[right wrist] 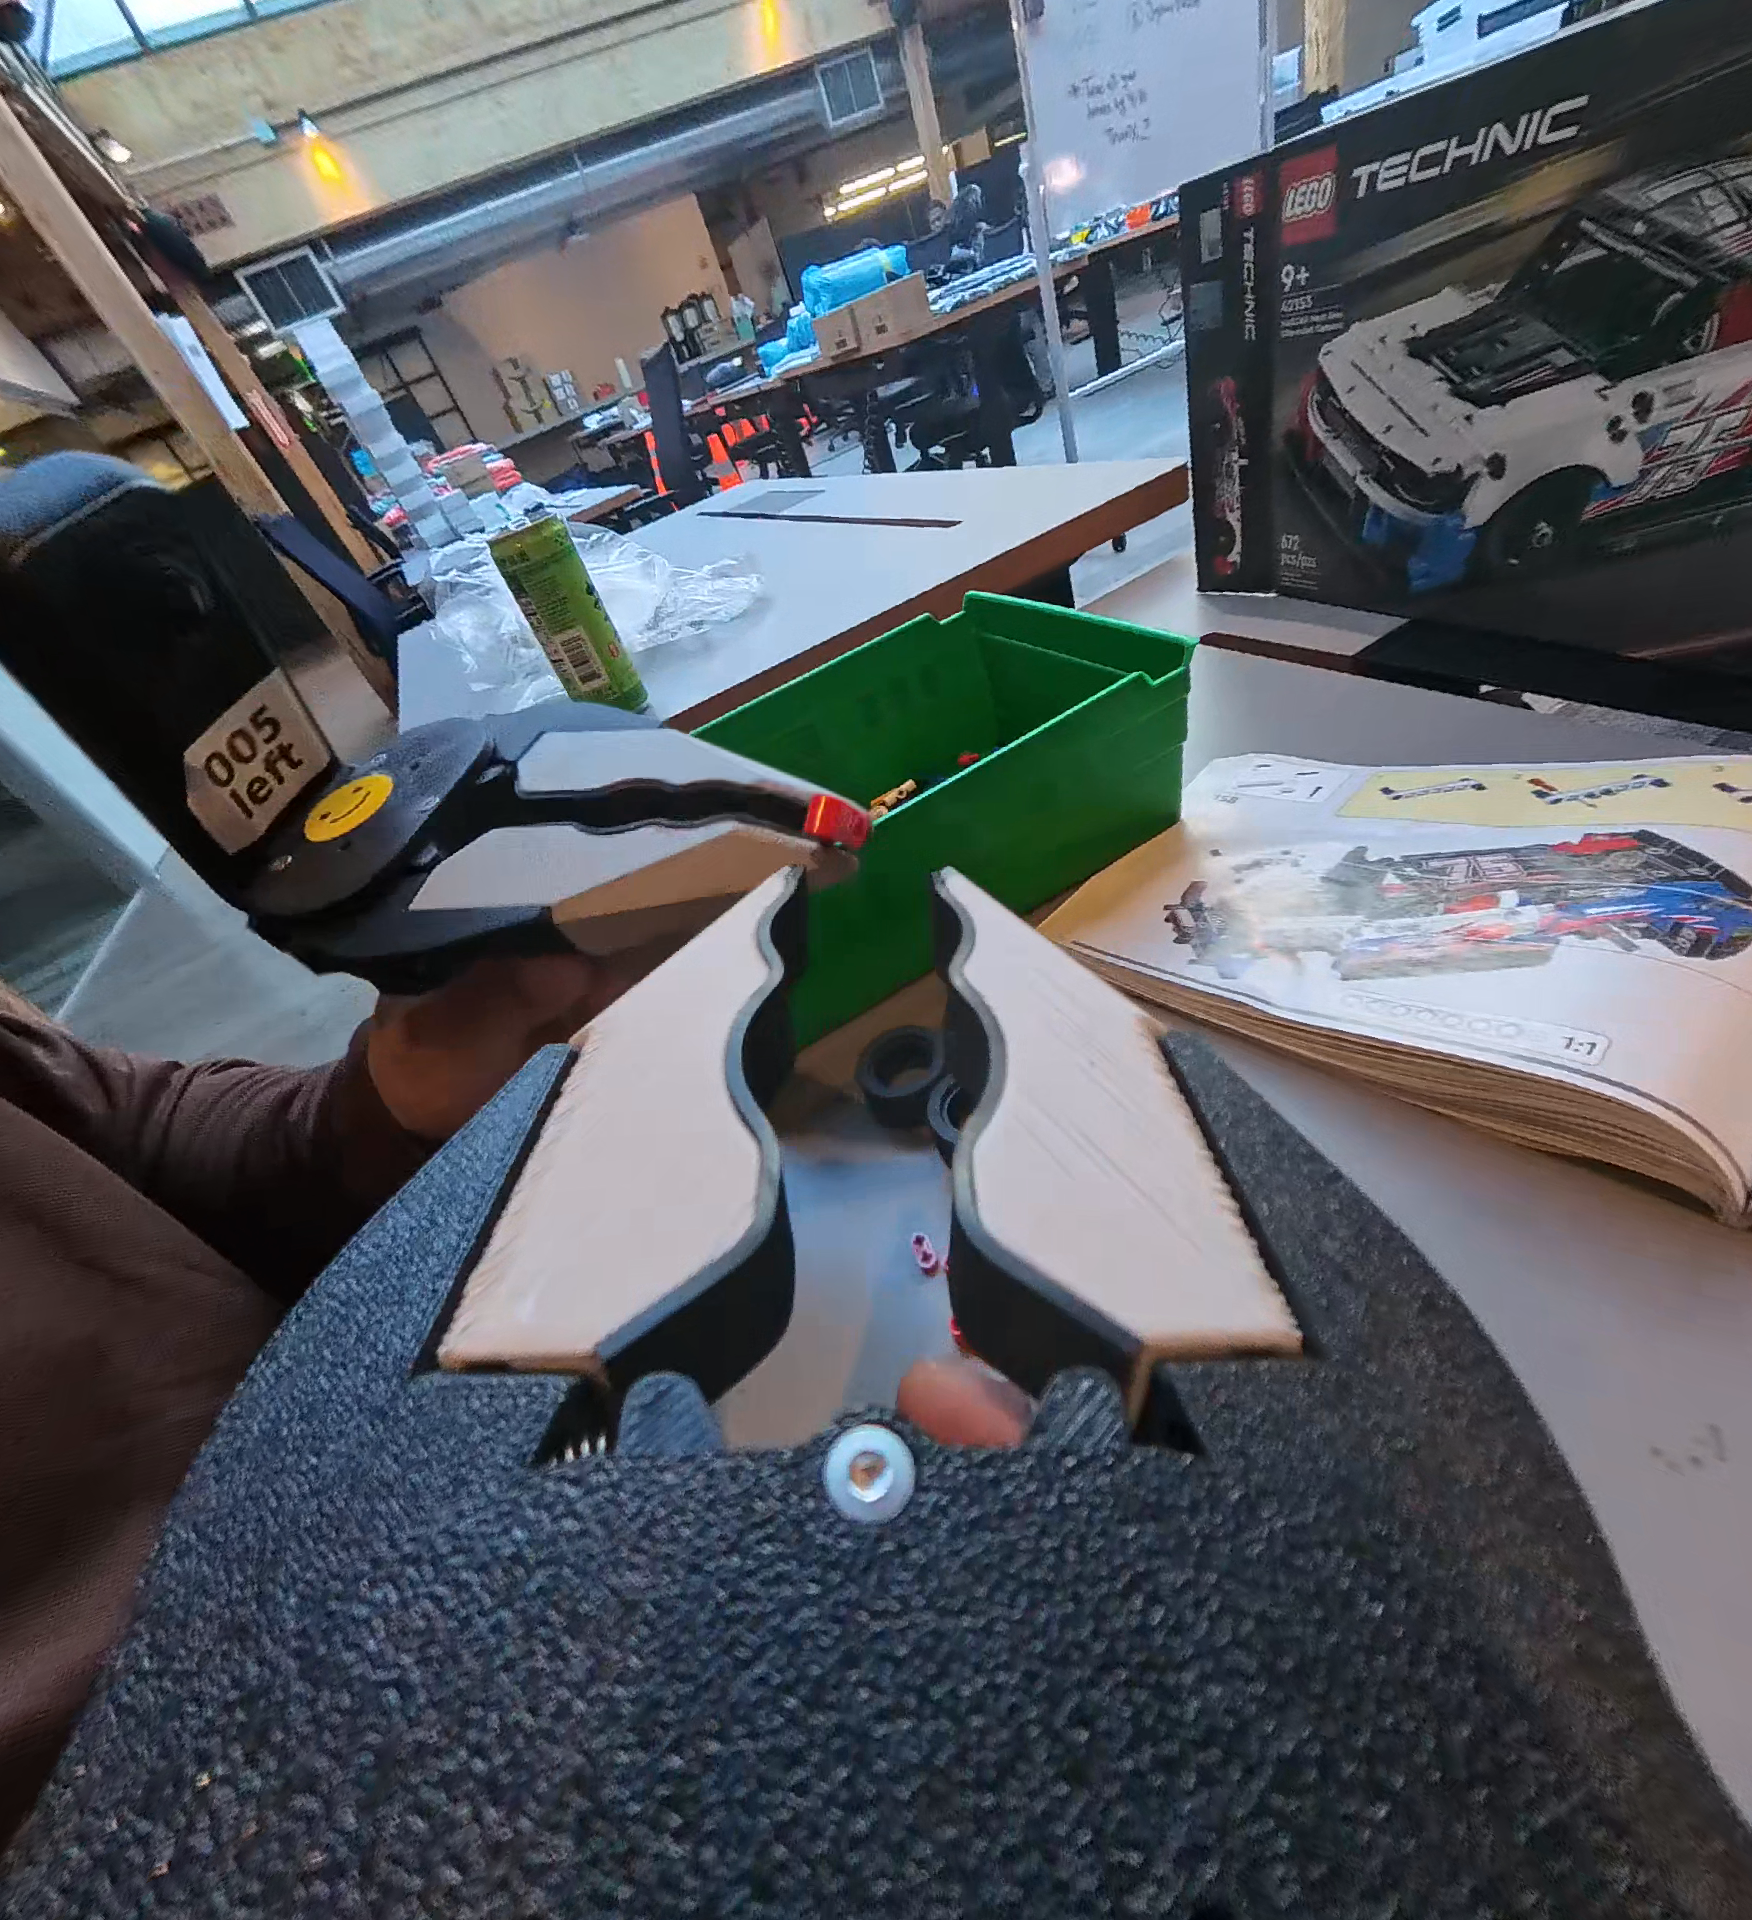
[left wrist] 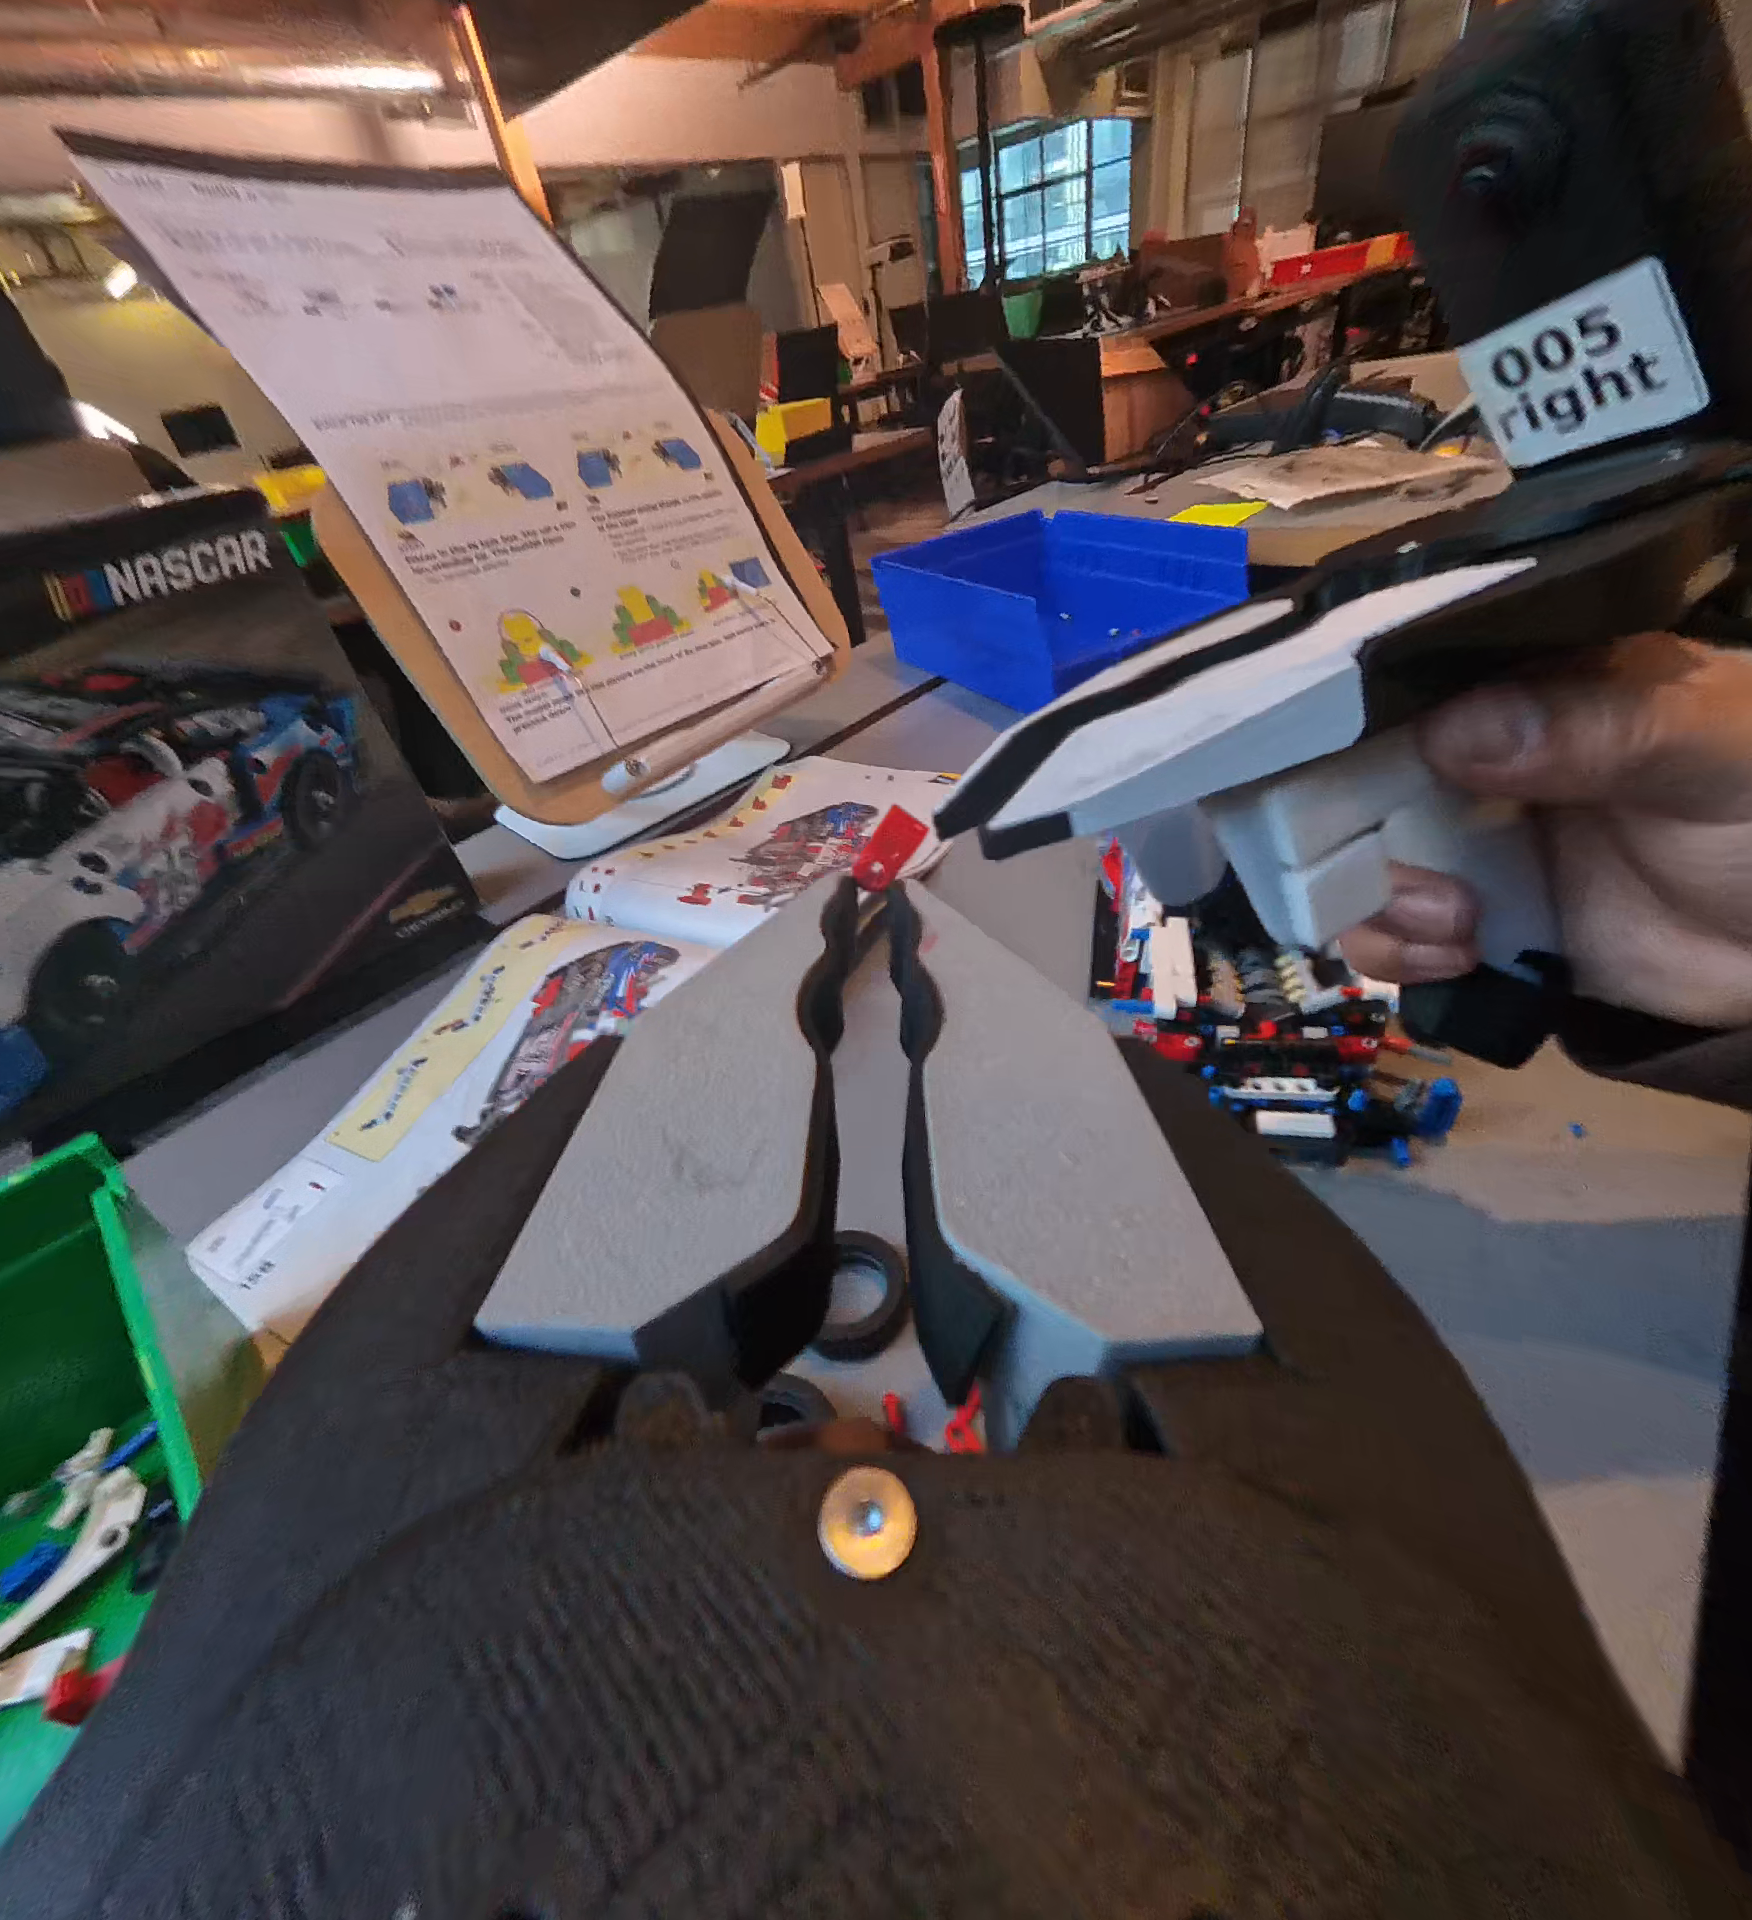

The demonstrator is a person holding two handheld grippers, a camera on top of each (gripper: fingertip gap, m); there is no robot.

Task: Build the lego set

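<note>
A: Left wrist view first: the left hand-held gripper has its fingers drawn almost together, pinching a small red lego piece at the very tips, lifted clear of the tabletop.

B: Why so high, do you think?

A: Probably so the right hand-held gripper can meet it in the air. Its tips sit just beside the red piece; I can't tell whether they touch.

B: And the right wrist view?

A: There the right hand-held gripper stands clearly parted and holds nothing. Between its fingers, down on the tabletop, lie two black tyres and a few tiny red pins.

B: So a handover or a regrip?

A: That's my guess: a piece pinched by one end is easier to turn with a second grip.

B: Farther off?

A: The open instruction booklet lies flat toward the tabletop's far side, within sight for checking steps. The green parts bin sits beyond the tyres, the half-built car beneath the right hand, a blue bin and the set's box at the far edge.
</note>
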